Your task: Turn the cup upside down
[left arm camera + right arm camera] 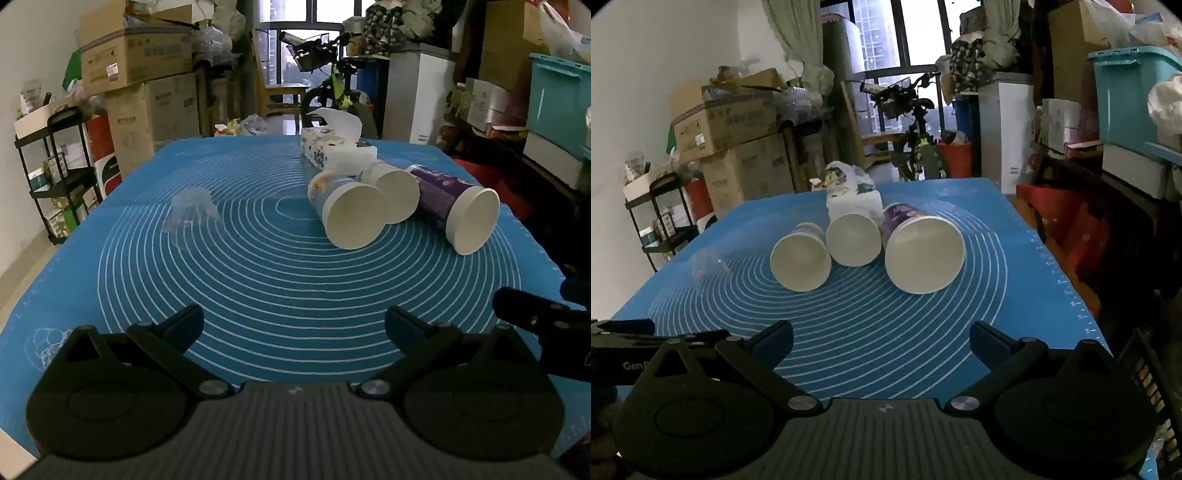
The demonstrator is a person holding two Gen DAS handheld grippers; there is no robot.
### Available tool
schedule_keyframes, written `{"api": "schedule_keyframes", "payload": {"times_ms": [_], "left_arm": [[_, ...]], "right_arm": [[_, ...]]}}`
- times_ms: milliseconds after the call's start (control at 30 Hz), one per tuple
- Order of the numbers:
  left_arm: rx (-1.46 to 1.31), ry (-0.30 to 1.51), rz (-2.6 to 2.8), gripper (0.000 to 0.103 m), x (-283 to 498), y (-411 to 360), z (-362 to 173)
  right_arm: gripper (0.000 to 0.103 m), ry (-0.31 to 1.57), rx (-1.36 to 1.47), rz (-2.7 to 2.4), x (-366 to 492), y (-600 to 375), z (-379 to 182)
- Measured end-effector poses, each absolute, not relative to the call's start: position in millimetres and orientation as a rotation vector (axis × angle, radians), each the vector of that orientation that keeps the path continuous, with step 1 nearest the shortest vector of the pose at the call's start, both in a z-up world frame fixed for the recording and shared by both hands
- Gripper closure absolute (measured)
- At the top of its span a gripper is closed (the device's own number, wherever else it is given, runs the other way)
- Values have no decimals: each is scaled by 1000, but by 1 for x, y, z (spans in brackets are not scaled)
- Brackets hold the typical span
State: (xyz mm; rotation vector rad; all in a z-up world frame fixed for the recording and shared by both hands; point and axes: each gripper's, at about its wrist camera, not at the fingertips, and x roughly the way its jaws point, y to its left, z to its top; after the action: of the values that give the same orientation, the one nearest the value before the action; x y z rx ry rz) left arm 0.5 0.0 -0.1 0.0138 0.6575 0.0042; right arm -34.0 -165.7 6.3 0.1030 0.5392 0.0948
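Three paper cups [925, 254] lie sideways on the blue mat [997, 295]; both grippers, left gripper [293, 325] and right gripper [882, 343], fingers wide and empty, appear poised for a first approach.

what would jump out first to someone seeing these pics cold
Three paper cups lie on their sides in a row mid-mat, open mouths toward the cameras: a light blue cup on the left, a white cup in the middle, and a purple cup on the right. They rest on a bright blue mat ringed with white circles. A clear plastic cup sits apart to the left, and both the left gripper and right gripper hang open and empty.
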Motion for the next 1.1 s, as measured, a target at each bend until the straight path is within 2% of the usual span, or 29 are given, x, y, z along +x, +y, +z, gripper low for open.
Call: {"api": "schedule_keyframes", "payload": {"times_ms": [1100], "left_arm": [[3,661,-4,0,2,1,-2]], "right_arm": [[3,565,75,94,-31,-162,5]]}}
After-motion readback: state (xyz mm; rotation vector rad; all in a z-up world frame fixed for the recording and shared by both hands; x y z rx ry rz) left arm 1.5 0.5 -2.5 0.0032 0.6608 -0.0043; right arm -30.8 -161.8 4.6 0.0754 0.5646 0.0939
